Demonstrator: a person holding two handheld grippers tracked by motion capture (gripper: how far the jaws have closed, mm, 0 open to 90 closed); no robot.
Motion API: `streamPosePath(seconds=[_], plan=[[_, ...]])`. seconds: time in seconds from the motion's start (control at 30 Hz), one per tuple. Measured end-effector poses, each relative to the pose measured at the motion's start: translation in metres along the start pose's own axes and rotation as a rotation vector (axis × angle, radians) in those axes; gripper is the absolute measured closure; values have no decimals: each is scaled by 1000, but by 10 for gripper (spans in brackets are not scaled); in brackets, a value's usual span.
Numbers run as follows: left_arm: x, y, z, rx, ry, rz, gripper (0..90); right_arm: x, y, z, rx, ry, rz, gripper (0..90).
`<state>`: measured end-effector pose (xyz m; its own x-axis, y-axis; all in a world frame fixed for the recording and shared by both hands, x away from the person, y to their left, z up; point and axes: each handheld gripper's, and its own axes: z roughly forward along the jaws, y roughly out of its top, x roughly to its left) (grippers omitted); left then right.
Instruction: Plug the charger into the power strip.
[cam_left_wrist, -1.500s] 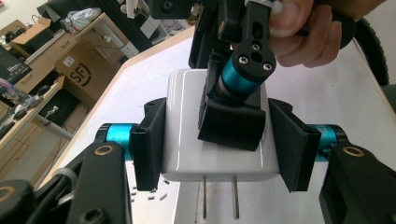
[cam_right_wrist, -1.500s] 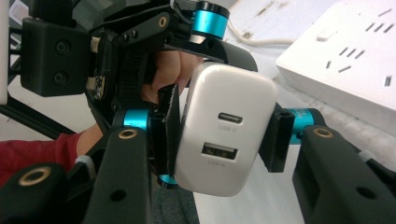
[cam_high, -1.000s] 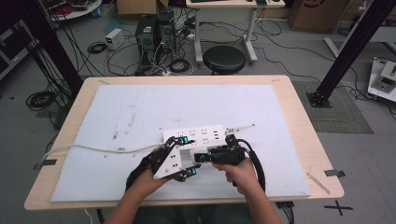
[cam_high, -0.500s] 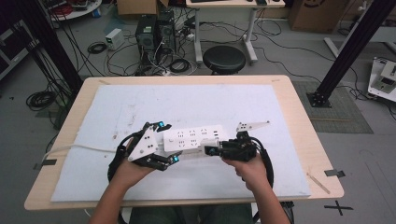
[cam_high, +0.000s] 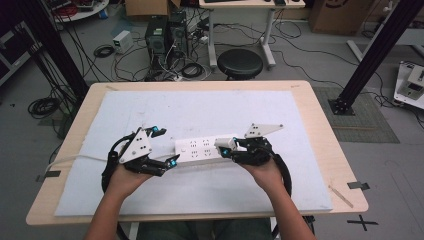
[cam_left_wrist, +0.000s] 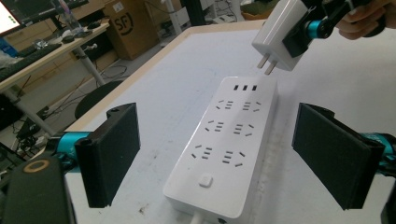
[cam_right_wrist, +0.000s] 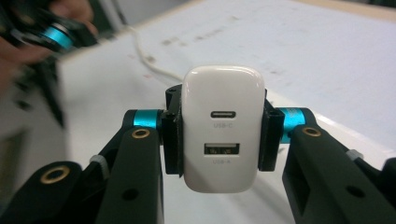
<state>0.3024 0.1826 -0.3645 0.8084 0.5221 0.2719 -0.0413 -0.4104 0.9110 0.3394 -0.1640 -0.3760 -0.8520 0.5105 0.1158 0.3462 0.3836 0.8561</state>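
Near table centre, the white power strip (cam_high: 202, 150) lay flat on the white mat (cam_high: 250, 107), long axis running roughly 9 to 3 o'clock in the high view, sockets facing up, its cable (cam_high: 75, 161) trailing off toward 9. Flat and face-up made sense: the sockets were reachable from above.

Right gripper (cam_high: 226, 148) was clamped on the white USB charger (cam_right_wrist: 222, 128), pads pressing its two narrow sides, so the port face looked back at the gripper camera and the prongs (cam_left_wrist: 267, 65) pointed away from the hand. In the left gripper view the charger (cam_left_wrist: 280, 32) hung in the air at about 1 o'clock from the strip (cam_left_wrist: 229, 144), prongs apart from the strip's far end, tilted down toward it. My read: it was held that way so the prongs could be driven into, or had cleared, a socket at that end. Can't tell which.

Left gripper (cam_high: 165, 147) sat just off the strip's 9 o'clock end. Its jaws had just been opening and stood wide, pads (cam_left_wrist: 114, 151) either side of the strip's switch end without touching it; nothing was gripped. Likely it was there to brace the strip against sliding.

Risk as I judged it: with the strip unbraced, any push or pull from the charger could shift it on the mat.
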Motion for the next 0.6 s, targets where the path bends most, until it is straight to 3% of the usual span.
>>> streamPosePath(seconds=[0.07, 0.1, 0.13, 0.17, 0.23, 0.37, 0.43, 0.53, 0.57, 0.6], plan=[[-1, -3, -2, 1, -6, -5, 152, 0, 1, 1, 14, -13, -14, 632], [-2, -5, -3, 6, -4, -8, 152, -2, 6, 7, 65, -30, -65, 632], [-3, -7, -4, 4, -3, -10, 152, -2, 6, 7, 65, -30, -65, 632], [-3, -8, -6, 6, -5, -12, 152, -5, 11, 11, 117, -40, -111, 632], [-2, -10, -8, 15, -1, -9, 152, -6, 12, 11, 129, -45, -126, 632], [-1, -13, -14, 12, 3, -20, 152, -17, 23, 15, 218, -34, -264, 632], [0, -14, -15, 10, 4, -24, 152, -19, 25, 16, 228, -31, -283, 632], [1, -18, -16, 12, 4, -28, 152, -27, 31, 17, 283, -6, -332, 632], [1, -19, -16, 13, 2, -29, 152, -30, 35, 19, 328, 4, -356, 632], [1, -19, -16, 13, 1, -32, 152, -30, 35, 19, 328, 4, -356, 632]])
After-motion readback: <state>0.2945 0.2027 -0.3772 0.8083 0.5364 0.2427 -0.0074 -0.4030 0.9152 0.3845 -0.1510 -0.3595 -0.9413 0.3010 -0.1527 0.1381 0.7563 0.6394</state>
